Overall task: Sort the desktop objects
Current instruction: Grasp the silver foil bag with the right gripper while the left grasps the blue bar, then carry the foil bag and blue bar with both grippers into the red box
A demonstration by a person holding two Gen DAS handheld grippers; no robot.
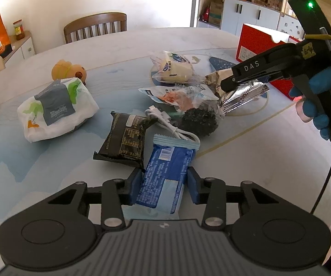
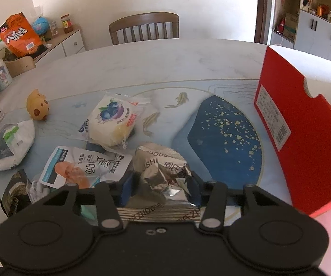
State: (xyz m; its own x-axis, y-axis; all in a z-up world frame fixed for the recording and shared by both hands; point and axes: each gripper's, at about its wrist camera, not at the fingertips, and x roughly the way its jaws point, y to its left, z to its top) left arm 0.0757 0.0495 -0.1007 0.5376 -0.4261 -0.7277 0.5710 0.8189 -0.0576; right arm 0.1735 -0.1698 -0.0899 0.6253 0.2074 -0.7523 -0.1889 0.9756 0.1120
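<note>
1. Jaws first: my left gripper (image 1: 164,184) is clenched on the blue snack packet (image 1: 165,179), both pads flat against its sides; the packet's far end rests among the pile on the table (image 1: 142,43).
2. My right gripper (image 2: 163,187) pinches the crinkled silver foil packet (image 2: 163,170), pads pressed into its folds.
3. I should lift each packet straight up, slowly, so the black packet (image 1: 124,138) and white cable (image 1: 165,124) touching the blue one stay put.
4. The red box (image 2: 303,138) stands near my right; I judge it the likely bin.
</note>
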